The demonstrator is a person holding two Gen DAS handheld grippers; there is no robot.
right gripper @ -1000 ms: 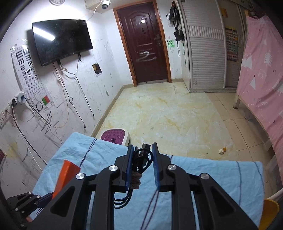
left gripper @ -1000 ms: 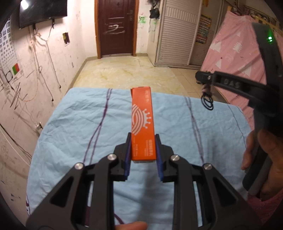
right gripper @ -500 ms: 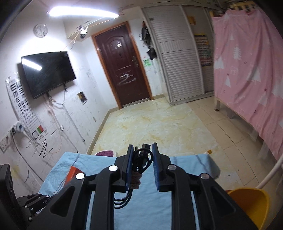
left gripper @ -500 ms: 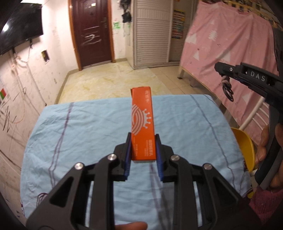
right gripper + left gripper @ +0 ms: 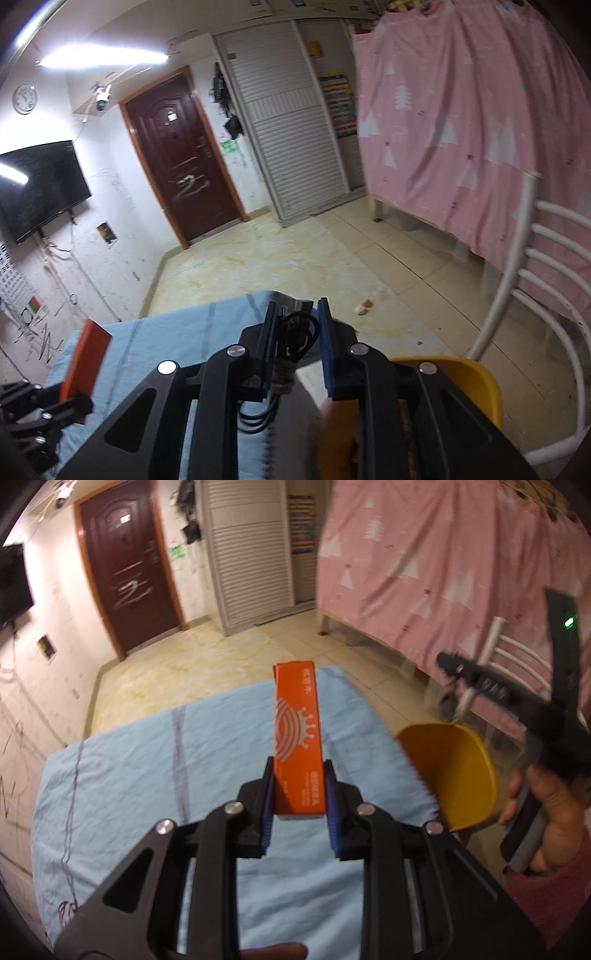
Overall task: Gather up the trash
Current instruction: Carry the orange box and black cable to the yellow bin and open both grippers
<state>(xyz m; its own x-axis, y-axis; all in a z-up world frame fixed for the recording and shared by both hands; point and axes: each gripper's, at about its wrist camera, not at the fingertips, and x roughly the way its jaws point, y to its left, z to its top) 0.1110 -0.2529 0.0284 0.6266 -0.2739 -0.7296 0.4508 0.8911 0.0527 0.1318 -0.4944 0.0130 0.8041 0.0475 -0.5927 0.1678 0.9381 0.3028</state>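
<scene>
Between the blue pads of the left gripper (image 5: 299, 797) an orange carton (image 5: 297, 734) is clamped by its near end, the rest projecting forward over the blue tablecloth (image 5: 122, 775). To its right and lower, the yellow bin (image 5: 448, 771) stands just beside the table's edge. Further right, the right gripper (image 5: 297, 339) is closed on a coiled black cable (image 5: 295, 334), with the bin's rim below and to its right. For a clean drop, each load is best carried fully over the bin's mouth before the jaws are opened, the long carton tipped nose-down so that it is not caught on the rim.
</scene>
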